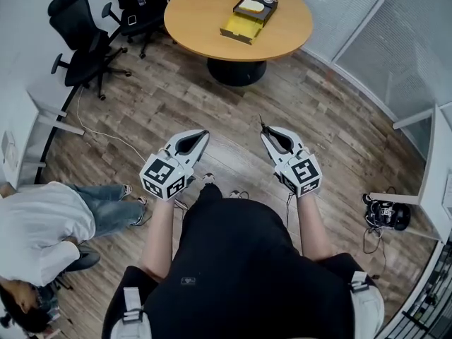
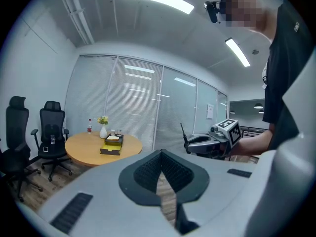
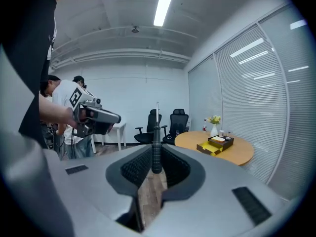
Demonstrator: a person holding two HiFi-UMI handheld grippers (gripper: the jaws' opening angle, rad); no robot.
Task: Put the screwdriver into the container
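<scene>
Left gripper [image 1: 201,137], at 9 o'clock in the head view: jaws together, nothing between them. Container [image 1: 248,16], a dark tray with a yellow part, sits on the round table [image 1: 205,30] at 12 o'clock, well apart from both grippers. Right gripper [image 1: 268,134], at 3 o'clock: narrow, clamped on the screwdriver [image 3: 156,152]. The screwdriver has a dark ribbed handle and a thin metal shaft projecting past the jaws; its tip is probably too small to classify.

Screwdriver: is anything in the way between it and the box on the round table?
Nothing visible. The right gripper holds the screwdriver, and only bare floor lies between it and the table bearing the container. Chairs stand aside.
</scene>
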